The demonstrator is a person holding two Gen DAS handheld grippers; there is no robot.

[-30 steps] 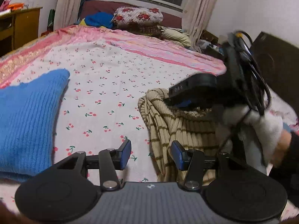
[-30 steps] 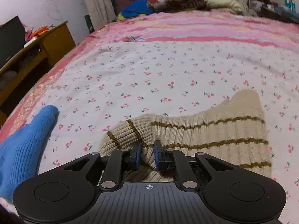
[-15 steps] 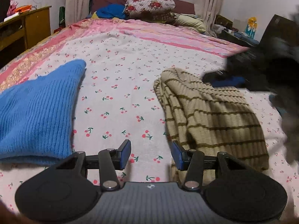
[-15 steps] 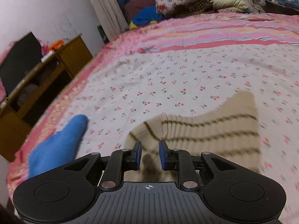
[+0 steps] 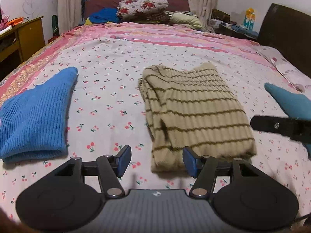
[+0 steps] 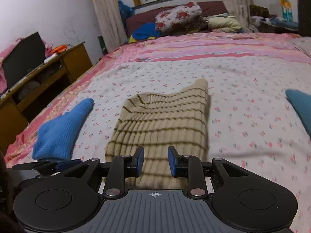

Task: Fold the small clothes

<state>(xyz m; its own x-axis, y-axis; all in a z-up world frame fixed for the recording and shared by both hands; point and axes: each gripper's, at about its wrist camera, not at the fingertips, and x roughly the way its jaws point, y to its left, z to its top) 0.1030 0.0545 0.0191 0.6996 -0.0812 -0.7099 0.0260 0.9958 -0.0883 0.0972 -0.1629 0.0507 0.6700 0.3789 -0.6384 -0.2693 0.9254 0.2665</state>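
A beige knit garment with brown stripes (image 5: 194, 112) (image 6: 163, 126) lies folded flat on the cherry-print bedsheet (image 5: 108, 89). My left gripper (image 5: 156, 161) hovers at its near left corner; the jaws are opening and nothing is pinched between them. My right gripper (image 6: 156, 161) hangs over the garment's near edge. Its jaws are opening too, with the blue pads apart and clear of the cloth. One of its fingers (image 5: 279, 126) shows at the right of the left wrist view. A folded blue knit garment (image 5: 37, 120) (image 6: 62, 130) lies to the left.
A teal garment (image 5: 289, 103) (image 6: 301, 104) lies at the right. Pillows and bedding (image 5: 143, 5) are piled at the head of the bed. A wooden desk (image 6: 48, 71) stands along the left side, and a dark board (image 5: 287, 35) stands at the right.
The right gripper has let go of the beige garment and drawn back off it to the right. Both grippers have pulled back toward the near edge, and their jaws stand wider.
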